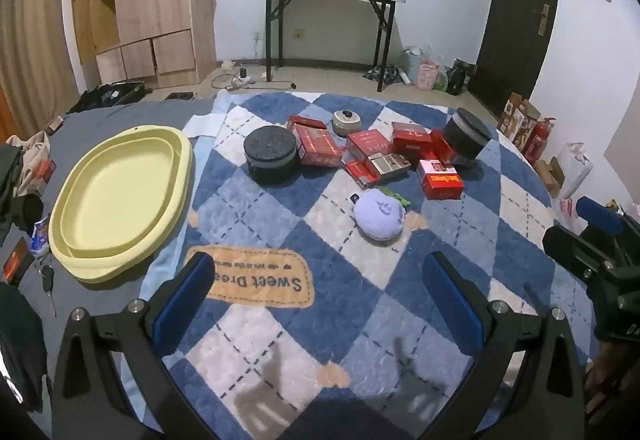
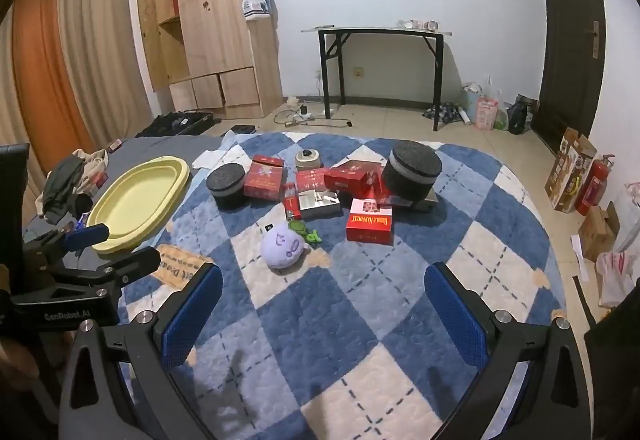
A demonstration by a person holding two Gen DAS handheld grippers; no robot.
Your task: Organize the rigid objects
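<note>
A pile of rigid objects lies on the blue checked rug (image 1: 280, 320): several red boxes (image 1: 439, 178) (image 2: 369, 226), two black round foam tins (image 1: 271, 155) (image 2: 412, 170), a small cream round pot (image 1: 346, 122) (image 2: 307, 159) and a silver box (image 1: 388, 165) (image 2: 319, 202). A purple plush toy (image 1: 379, 214) (image 2: 283, 249) lies in front of them. A yellow oval tray (image 1: 120, 196) (image 2: 140, 196), nothing in it, lies to the left. My left gripper (image 1: 318, 292) and right gripper (image 2: 324, 300) are open, empty, held above the rug short of the pile.
The right gripper shows at the right edge of the left wrist view (image 1: 592, 240); the left gripper shows at the left of the right wrist view (image 2: 80, 260). Clothes and small items (image 1: 24, 176) lie left of the tray. Boxes and a fire extinguisher (image 2: 596, 180) stand on the floor at right.
</note>
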